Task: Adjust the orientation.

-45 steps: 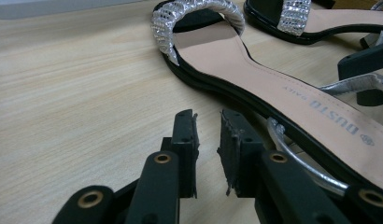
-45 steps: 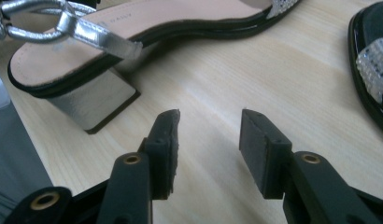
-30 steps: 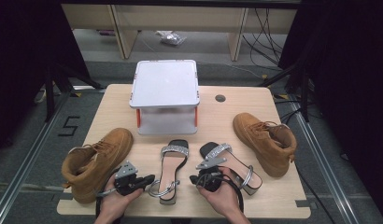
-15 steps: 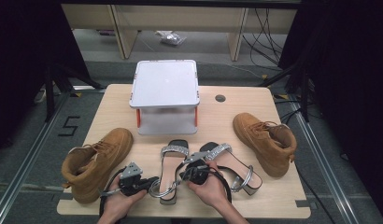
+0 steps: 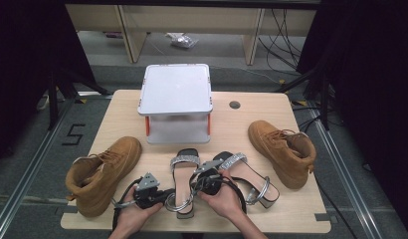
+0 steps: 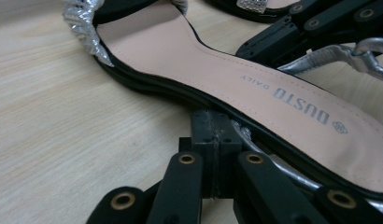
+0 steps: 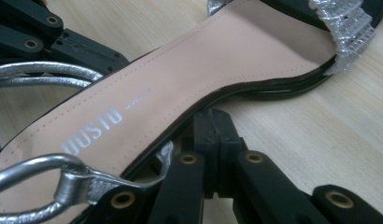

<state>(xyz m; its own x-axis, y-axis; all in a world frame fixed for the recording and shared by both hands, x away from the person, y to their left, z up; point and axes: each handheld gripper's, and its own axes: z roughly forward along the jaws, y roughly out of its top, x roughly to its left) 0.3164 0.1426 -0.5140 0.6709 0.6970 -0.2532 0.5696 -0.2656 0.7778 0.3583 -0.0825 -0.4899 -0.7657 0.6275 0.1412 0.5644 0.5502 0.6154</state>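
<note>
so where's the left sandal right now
In the high view the left sandal lies at the table's near edge, between the left gripper and right gripper, in front of the grey stand.

Both forearms enter from the bottom edge of the high view, lower centre. Left hand (image 5: 135, 211) wraps its gripper from below; left gripper (image 5: 168, 197) points toward frame right, roughly level, grey plate on top. Right hand (image 5: 223, 199) holds the right gripper (image 5: 198, 182), which points toward frame left, so the two tips face each other, near but apart. Jaws pressed together on both: in each gripper view the two black fingers meet at centre frame with no gap. Cable loops off the left gripper toward lower left. Wrist angles hard to judge from above, probably slightly bent inward.
</note>
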